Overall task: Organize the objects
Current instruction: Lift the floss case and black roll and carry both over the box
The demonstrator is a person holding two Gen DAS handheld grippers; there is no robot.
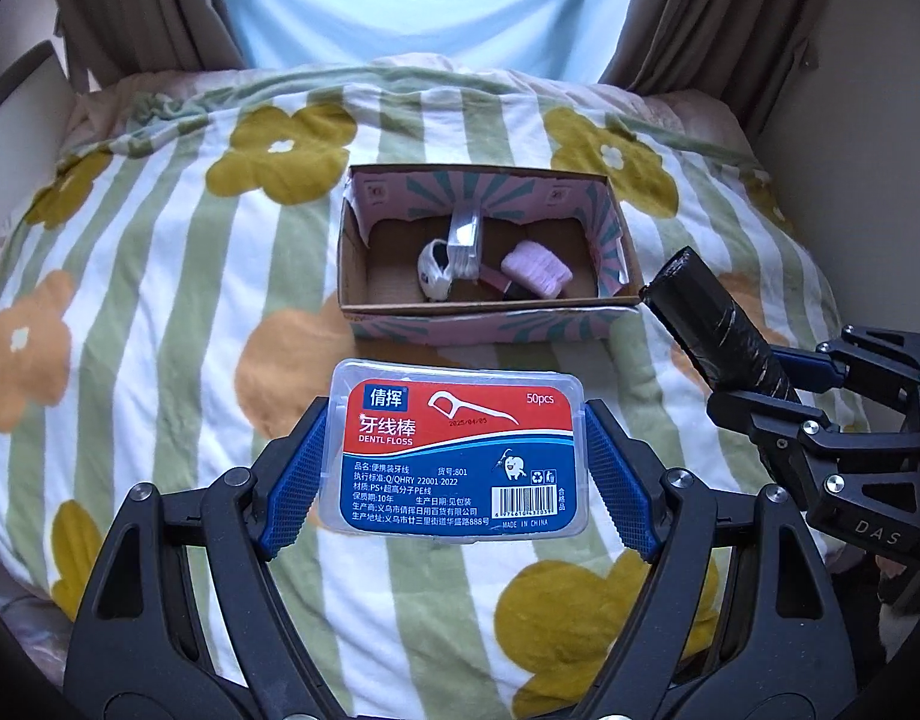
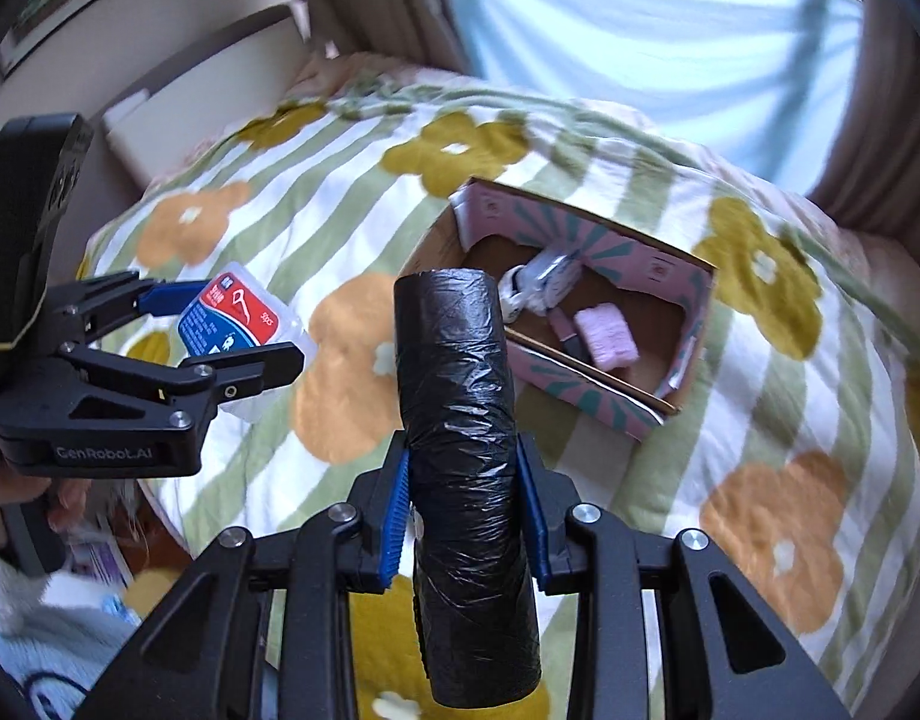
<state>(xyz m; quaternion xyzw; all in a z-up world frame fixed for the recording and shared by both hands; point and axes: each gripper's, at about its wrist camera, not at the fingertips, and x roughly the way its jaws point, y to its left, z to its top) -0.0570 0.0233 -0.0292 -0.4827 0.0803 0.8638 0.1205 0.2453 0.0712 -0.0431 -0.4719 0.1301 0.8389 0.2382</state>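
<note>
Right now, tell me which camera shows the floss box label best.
Left wrist view: the floss box faces the lens squarely, label readable, between the left gripper's fingers. The right wrist view shows it small, tilted and partly hidden.

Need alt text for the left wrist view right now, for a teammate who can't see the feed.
The left gripper holds a clear dental floss box above a flowered blanket, facing an open cardboard box with small items inside. At right, the right gripper clamps a black bag roll near the box's corner.
</note>
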